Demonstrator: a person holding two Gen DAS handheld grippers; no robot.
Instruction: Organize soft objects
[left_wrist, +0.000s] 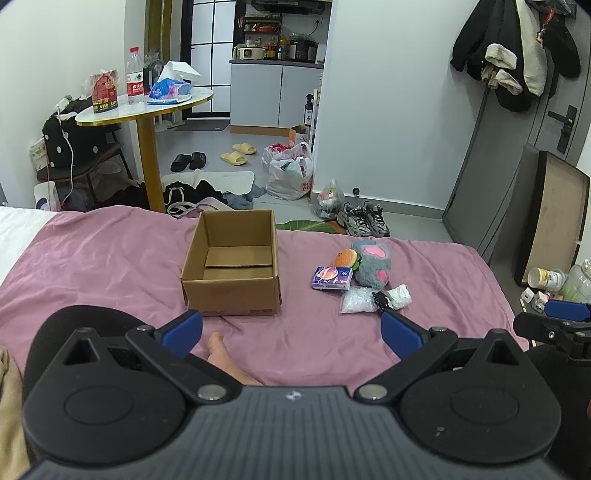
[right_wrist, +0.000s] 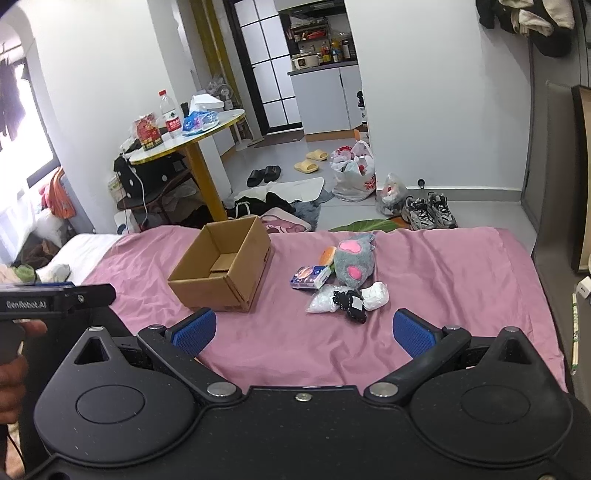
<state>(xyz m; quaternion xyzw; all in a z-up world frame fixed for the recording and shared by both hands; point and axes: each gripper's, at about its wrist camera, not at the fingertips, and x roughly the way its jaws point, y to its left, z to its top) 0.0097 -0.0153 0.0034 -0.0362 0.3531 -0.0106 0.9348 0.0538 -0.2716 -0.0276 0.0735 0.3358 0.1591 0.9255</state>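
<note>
Both grippers, left (left_wrist: 291, 328) and right (right_wrist: 303, 330), hover with fingers wide apart.
Your cardboard box (left_wrist: 231, 266) sits empty on the pink sheet (left_wrist: 110, 266), soft toy (left_wrist: 371, 264) well beside it.

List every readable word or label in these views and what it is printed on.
"GenRobot.AI": side of the left gripper.
Red letters on the white plastic bag: partly hidden, unreadable.
Labels on the water bottle, red snack bag and tissue pack: too small to read.
</note>
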